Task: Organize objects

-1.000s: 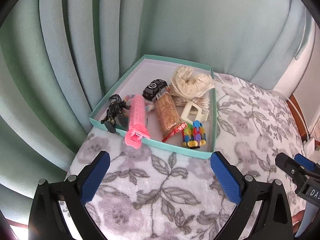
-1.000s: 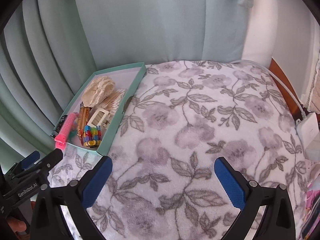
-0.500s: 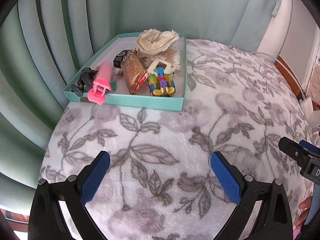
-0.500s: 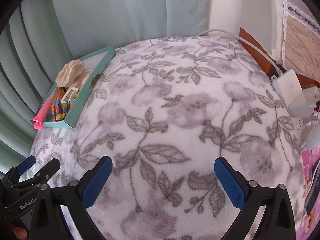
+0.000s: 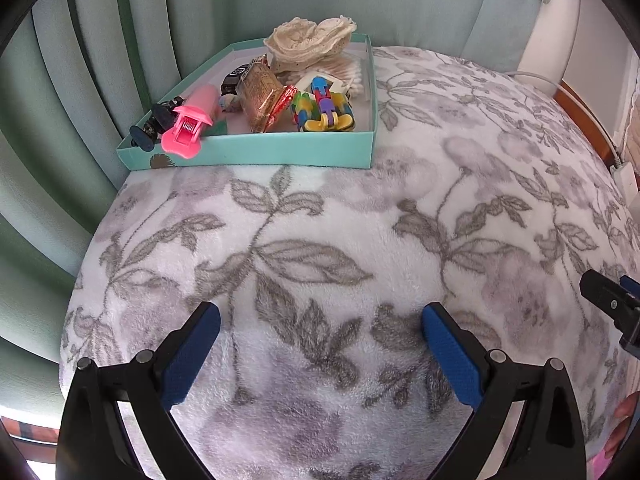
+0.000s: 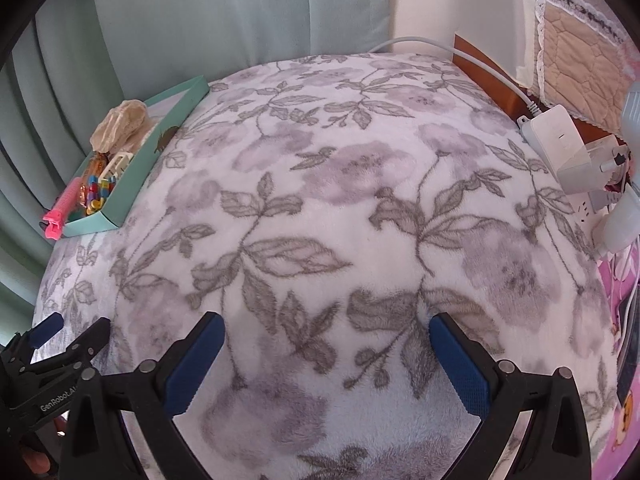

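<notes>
Teal tray (image 5: pixel 256 152), shallow, at far left corner of the floral blanket (image 5: pixel 328 240), hard against the green curtain (image 5: pixel 80 60). Holds, tightly packed: pink hair clip (image 5: pixel 188 128) overhanging the near rim; black toy figure (image 5: pixel 154 126) at the left corner; amber wrapped packet (image 5: pixel 262 98); multicoloured block toy (image 5: pixel 322 108); white plastic frame (image 6: pixel 116 166); cotton swabs (image 5: pixel 352 74); cream crocheted piece (image 5: pixel 310 42) at the back; small black item (image 5: pixel 234 78), kind not told.

Left gripper (image 5: pixel 316 344): fingers spread wide, nothing between them, low over bare blanket, well apart from tray. Right gripper (image 6: pixel 326 350): same, wide apart and empty, over mid-blanket.

No loose objects seen on the blanket. White power adapter (image 6: pixel 556 140) and cable at the right edge, apparently not part of the job.

Step judged: gathering complete or near complete, both tools clear of the tray. Next move, if any: seat the overhanging pink clip fully inside, calling for a reach to the far left corner and a narrow grip across its body.
</notes>
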A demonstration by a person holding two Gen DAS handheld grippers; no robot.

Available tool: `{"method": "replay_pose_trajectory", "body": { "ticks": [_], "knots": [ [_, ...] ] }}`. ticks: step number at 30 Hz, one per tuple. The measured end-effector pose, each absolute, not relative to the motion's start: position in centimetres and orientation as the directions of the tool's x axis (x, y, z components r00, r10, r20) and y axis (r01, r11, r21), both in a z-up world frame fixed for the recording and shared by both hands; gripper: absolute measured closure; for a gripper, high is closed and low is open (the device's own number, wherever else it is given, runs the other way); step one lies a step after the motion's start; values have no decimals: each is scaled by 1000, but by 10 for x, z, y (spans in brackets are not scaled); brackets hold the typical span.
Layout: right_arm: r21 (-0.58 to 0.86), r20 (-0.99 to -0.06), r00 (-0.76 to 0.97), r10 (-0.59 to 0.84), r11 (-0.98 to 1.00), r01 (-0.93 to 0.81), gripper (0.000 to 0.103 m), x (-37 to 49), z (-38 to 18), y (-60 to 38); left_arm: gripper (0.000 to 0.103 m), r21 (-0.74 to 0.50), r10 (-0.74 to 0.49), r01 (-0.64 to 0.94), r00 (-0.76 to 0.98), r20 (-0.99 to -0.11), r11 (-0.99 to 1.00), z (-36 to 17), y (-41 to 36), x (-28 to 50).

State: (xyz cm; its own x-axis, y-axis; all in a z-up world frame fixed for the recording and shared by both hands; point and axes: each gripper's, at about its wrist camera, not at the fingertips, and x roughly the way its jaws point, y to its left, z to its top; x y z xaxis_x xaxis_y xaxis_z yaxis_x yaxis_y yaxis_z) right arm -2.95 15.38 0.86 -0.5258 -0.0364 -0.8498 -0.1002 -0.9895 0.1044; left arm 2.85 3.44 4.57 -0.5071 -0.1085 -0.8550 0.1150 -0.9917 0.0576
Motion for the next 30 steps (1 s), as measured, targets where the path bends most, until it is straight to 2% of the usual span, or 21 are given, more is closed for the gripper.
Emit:
{"method": "replay_pose_trajectory", "body": {
  "ticks": [9,30],
  "knots": [
    [-9,-831,-553,63,-995,-99,0,-14,1,138,0,1,-63,120,-516,-854,-993,41,26,33],
    [-22,-817,-568,97,-990,-137,0,-10,-1,135,0,-8,-54,113,-537,-842,-994,40,23,37]
  ]
}}
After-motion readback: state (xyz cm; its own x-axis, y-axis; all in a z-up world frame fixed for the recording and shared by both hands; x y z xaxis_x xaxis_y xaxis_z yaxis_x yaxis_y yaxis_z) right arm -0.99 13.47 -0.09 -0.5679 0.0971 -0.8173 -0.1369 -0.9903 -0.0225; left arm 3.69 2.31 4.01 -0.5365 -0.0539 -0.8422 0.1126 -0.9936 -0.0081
